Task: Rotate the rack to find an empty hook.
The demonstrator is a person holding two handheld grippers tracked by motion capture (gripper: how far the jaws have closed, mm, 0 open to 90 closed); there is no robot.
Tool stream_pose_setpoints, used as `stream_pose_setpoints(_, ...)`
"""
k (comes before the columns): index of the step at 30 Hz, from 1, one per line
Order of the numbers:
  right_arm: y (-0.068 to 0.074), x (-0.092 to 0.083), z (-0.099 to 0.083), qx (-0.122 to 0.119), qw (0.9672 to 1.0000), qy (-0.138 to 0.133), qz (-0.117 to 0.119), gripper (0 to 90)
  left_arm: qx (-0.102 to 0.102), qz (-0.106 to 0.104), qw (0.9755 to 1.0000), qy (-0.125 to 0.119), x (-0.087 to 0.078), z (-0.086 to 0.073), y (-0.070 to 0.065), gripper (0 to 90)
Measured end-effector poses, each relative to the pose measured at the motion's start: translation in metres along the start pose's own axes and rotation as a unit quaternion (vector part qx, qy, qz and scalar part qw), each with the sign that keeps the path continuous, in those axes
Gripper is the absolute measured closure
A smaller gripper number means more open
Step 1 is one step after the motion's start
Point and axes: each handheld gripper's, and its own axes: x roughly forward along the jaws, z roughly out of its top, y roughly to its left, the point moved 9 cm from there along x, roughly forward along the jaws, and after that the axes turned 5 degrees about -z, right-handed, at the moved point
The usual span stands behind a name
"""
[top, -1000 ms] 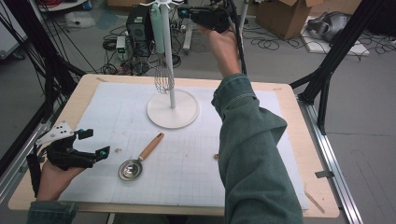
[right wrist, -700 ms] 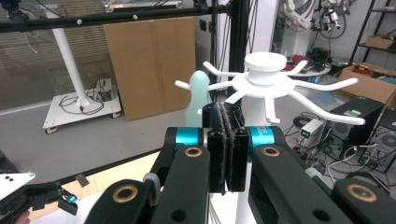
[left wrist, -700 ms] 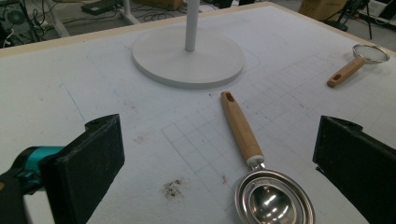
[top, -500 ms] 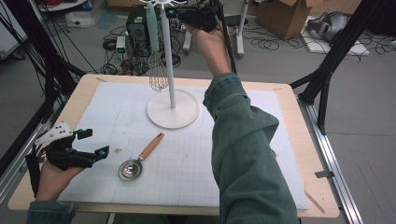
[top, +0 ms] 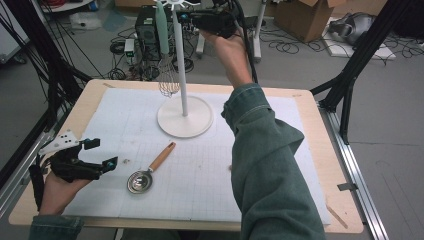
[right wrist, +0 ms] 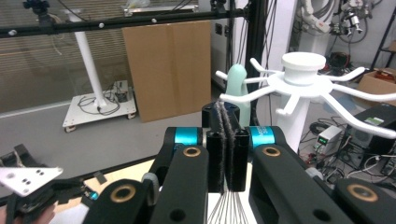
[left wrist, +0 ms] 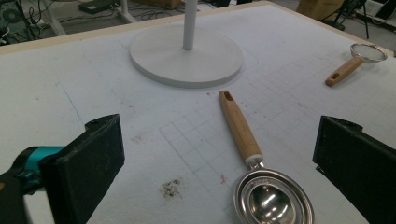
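Note:
A whisk (top: 162, 30) with a mint handle (right wrist: 237, 77) hangs from a hook of the white stand (top: 185, 120), wires down. My right gripper (top: 181, 16) is raised beside the stand's top (right wrist: 303, 70), just right of the whisk. Its pads stand together in the right gripper view (right wrist: 227, 116), having just eased apart a hair with nothing between them; the whisk hangs behind. My left gripper (top: 102, 153) rests open at the table's near left. A metal scoop (left wrist: 273, 200) with a wooden handle lies ahead of its jaws (left wrist: 215, 154), untouched.
A small strainer (left wrist: 359, 60) with a wooden handle lies on the white mat (top: 125, 115), to the right of the stand's base (left wrist: 187, 56). Black frame posts (top: 350, 90), cables and boxes stand beyond the table's far edge.
The right forearm and its gripper have drifted slightly left along the top of the stand. The left hand has kept still.

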Motion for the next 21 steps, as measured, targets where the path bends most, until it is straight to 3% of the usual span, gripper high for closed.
stream_pose_setpoints(15,-0.001,-0.021,-0.039,0.023,0.9995,0.018,0.010,54.5,0.003,-0.002,1.0000,0.007,0.006,-0.001,-0.003,2.5)
stream_pose_setpoints(21,-0.003,-0.028,-0.057,0.038,0.9990,0.023,0.009,45.8,0.006,-0.003,0.9999,0.008,0.007,0.000,-0.005,2.5)
